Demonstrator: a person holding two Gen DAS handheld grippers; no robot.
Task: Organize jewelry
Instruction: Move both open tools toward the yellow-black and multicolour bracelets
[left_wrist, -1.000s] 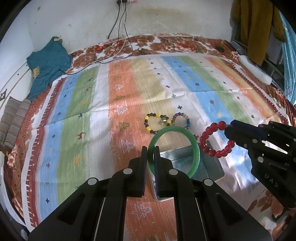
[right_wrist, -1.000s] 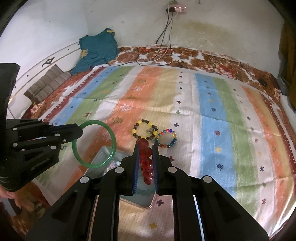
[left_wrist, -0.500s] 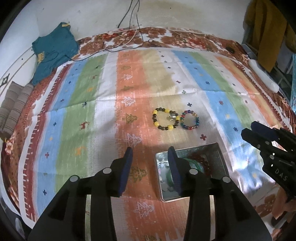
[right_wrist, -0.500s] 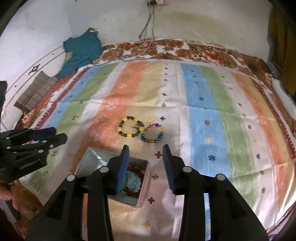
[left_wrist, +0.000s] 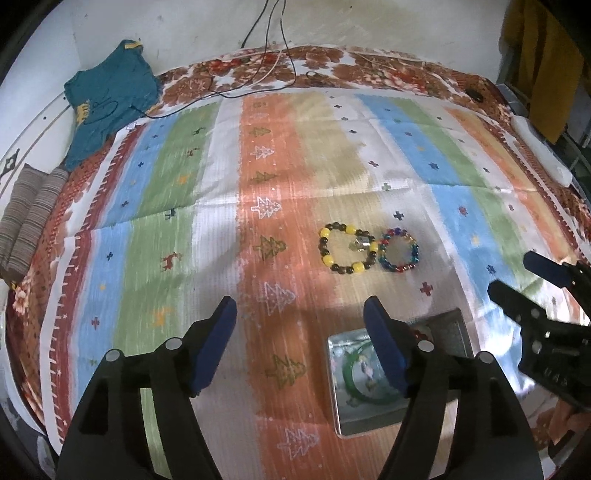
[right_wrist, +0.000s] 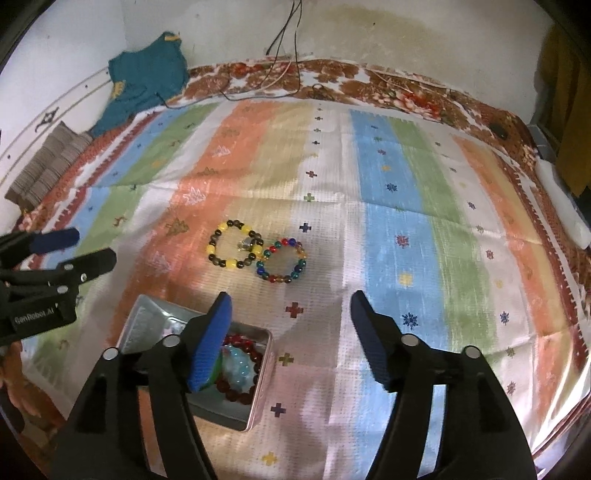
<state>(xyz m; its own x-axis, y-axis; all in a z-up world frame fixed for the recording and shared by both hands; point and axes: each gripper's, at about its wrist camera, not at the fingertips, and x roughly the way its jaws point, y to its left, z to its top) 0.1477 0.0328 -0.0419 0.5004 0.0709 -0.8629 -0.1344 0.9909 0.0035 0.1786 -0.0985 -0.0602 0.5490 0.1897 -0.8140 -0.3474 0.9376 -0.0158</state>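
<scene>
Both grippers opening, nothing between the jaws
Left gripper (left_wrist: 300, 314) and right gripper (right_wrist: 290, 308) hover over the tin (right_wrist: 258, 384); green bangle (left_wrist: 349, 384) and red bracelet (right_wrist: 242, 386) inside, two beaded bracelets (right_wrist: 258, 256) beyond

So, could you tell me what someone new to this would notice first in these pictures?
Probably the striped bedspread filling both views, with two beaded bracelets side by side at its middle: a yellow-and-dark bracelet and a multicoloured bracelet. Nearer the cameras, a metal tin already holds a green bangle and a red bead bracelet. Both the left gripper and the right gripper are opening, with nothing between their jaws.
</scene>
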